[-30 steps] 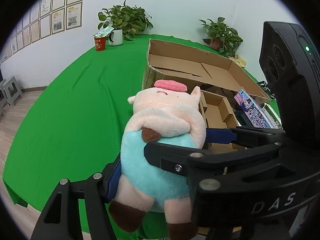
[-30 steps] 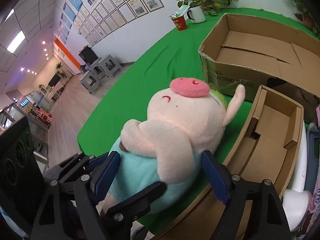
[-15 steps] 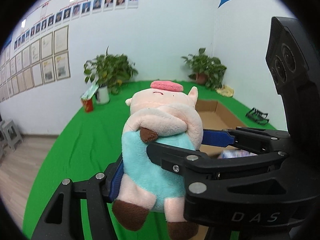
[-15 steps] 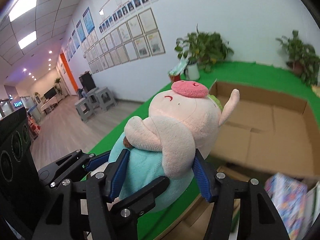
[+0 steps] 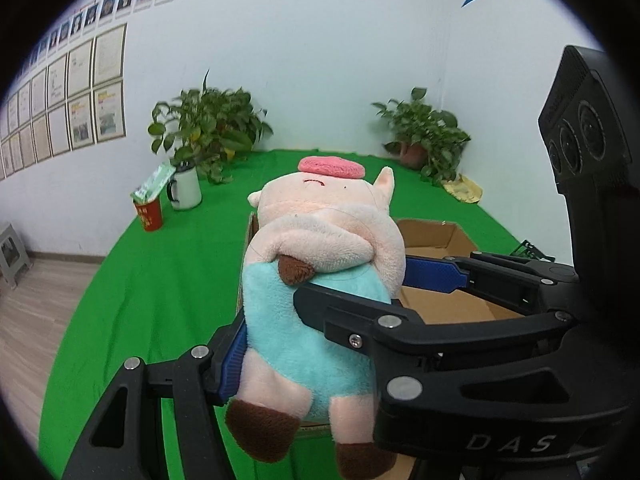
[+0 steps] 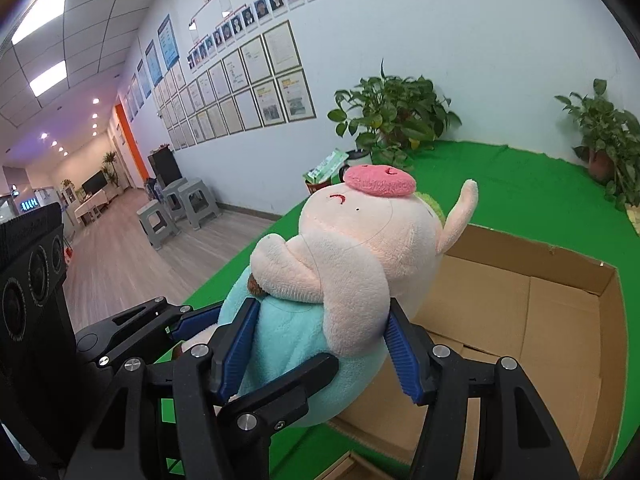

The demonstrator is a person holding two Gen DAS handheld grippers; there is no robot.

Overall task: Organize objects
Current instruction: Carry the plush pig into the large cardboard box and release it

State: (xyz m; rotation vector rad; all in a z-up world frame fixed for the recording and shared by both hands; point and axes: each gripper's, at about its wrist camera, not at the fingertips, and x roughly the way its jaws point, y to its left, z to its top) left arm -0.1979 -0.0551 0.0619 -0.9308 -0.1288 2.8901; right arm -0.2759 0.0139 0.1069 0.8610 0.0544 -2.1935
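A plush pig point(image 5: 320, 280) with a cream head, pink snout and light blue body is held in the air by both grippers at once. My left gripper point(image 5: 304, 344) is shut on its blue belly; the right gripper's fingers cross in front of it. In the right wrist view my right gripper point(image 6: 316, 348) is shut on the pig point(image 6: 340, 280) at its belly, with the left gripper's fingers point(image 6: 192, 320) coming in from the left. An open cardboard box point(image 6: 540, 320) lies below and behind the pig; it also shows in the left wrist view point(image 5: 436, 240).
A green cloth covers the table point(image 5: 160, 280). A white mug point(image 5: 186, 188) and a red cup point(image 5: 150, 214) stand at the far left by a potted plant point(image 5: 208, 124). Another plant point(image 5: 424, 136) stands at the far right corner. Grey stools point(image 6: 176, 208) stand on the floor.
Both grippers have lifted the pig higher and tilted up. The smaller box and books have dropped out of view; the large box now lies lower in view.
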